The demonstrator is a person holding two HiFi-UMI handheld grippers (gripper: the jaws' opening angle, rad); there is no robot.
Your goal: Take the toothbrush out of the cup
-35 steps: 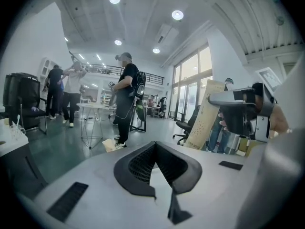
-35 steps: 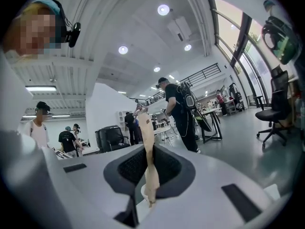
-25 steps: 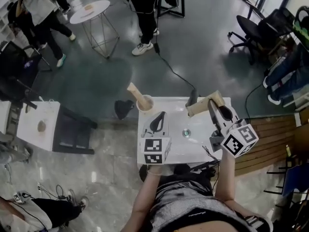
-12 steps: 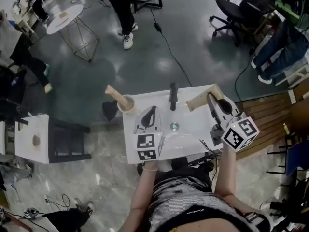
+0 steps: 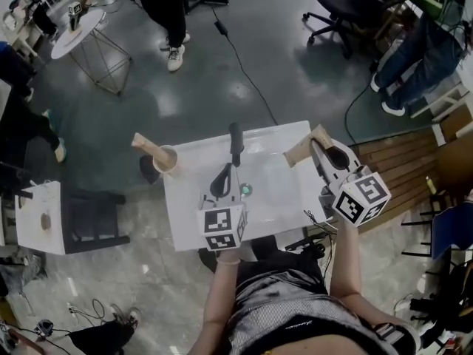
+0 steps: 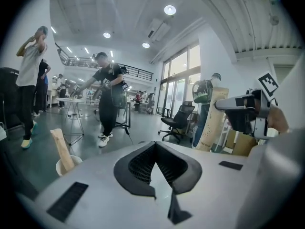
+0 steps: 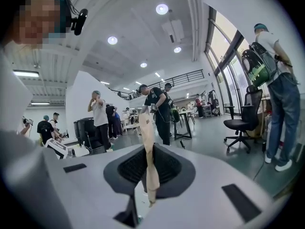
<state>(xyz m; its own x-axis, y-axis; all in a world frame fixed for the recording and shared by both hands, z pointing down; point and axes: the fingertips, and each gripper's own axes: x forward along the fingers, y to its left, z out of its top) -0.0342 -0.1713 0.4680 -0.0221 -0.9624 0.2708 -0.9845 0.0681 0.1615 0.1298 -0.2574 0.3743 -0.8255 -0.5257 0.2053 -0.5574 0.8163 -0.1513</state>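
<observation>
Toothbrush point(image 5: 299, 151) point(image 7: 149, 163): tan, out of the cup, raised over the far right edge of the table point(image 5: 277, 180). Clamped partway along its length, 1 end jutting left past the jaws in the head view, near upright in the right gripper view.

Right tongs point(image 5: 318, 145) point(image 7: 151, 147): closed on the toothbrush, both pads pressed to it. Marker cube point(image 5: 360, 198) at the near end, above the person's forearm.

Left tongs point(image 5: 229, 167) point(image 6: 155, 145): closed, jaw tips together, nothing between them. Held over the middle of the table, pointing away from the person, well apart from the cup. Marker cube point(image 5: 222, 229) at the near end.

Cup point(image 5: 167, 163) point(image 6: 77, 162): pale, upright, at the far left corner of the table. 1 tan stick point(image 5: 145, 143) point(image 6: 62, 147) of like look standing in it, leaning left.

Table: white, rectangular, with a black tap point(image 5: 235, 140) at the far edge and a round drain point(image 5: 245, 191) near the middle, just right of the left tongs.

Surroundings: grey floor point(image 5: 222, 65); round side table point(image 5: 77, 32) far left; office chair point(image 5: 336, 6) far right; several people standing beyond.
</observation>
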